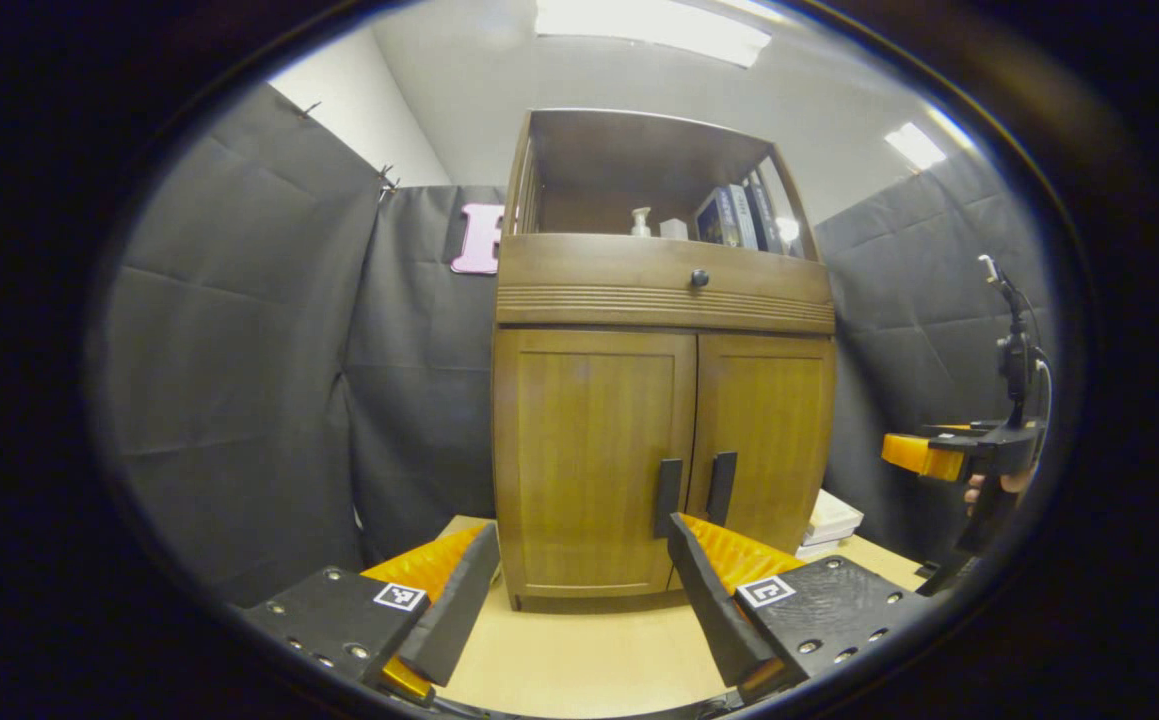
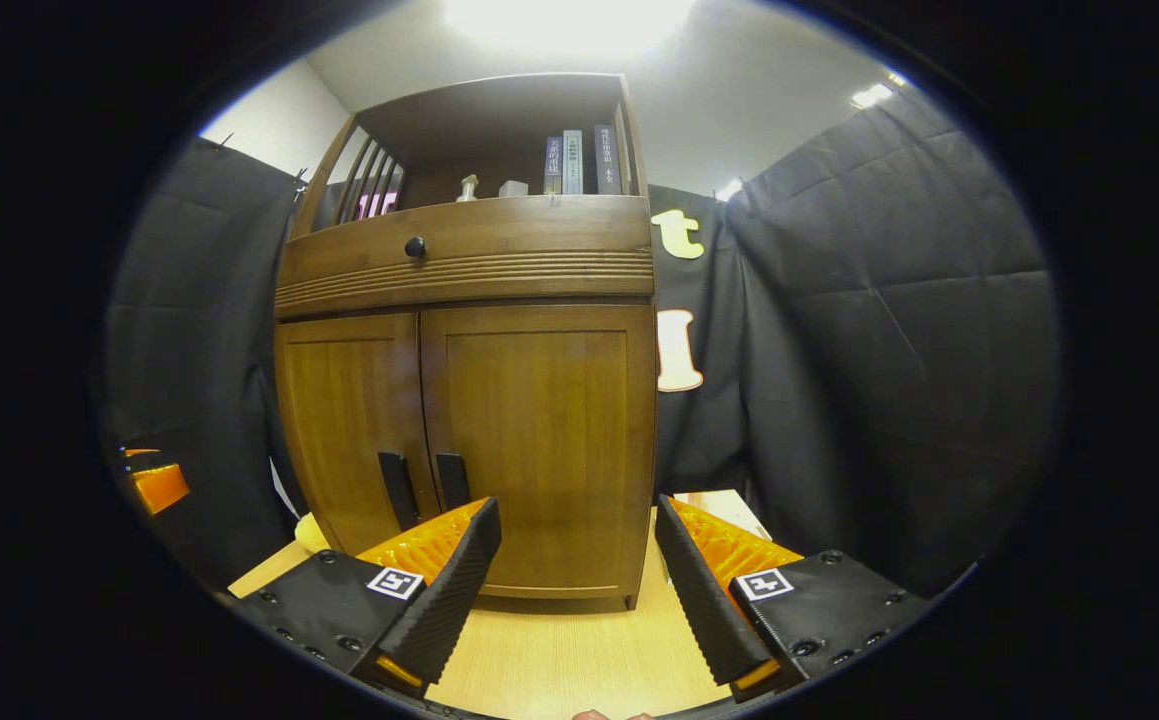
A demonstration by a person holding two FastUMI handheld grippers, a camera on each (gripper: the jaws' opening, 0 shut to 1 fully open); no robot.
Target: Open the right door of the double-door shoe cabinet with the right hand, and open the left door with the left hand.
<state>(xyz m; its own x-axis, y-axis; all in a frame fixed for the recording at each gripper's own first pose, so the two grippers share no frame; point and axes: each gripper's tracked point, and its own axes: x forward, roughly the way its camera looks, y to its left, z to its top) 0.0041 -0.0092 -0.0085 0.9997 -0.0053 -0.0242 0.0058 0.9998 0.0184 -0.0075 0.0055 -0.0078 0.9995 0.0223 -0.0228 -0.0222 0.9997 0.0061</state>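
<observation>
Open shelf above drawer: pump bottle [image 1: 641, 221], small white box [image 1: 673, 229], 3 upright books [image 2: 579, 160] at its right end. Round black knob [image 1: 699, 278] on drawer. Stacked white books [image 1: 828, 522] on wooden tabletop [image 1: 579, 655].

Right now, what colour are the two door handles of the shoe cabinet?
Black. The two door handles show best in the left gripper view, upright against the brown doors.
</observation>
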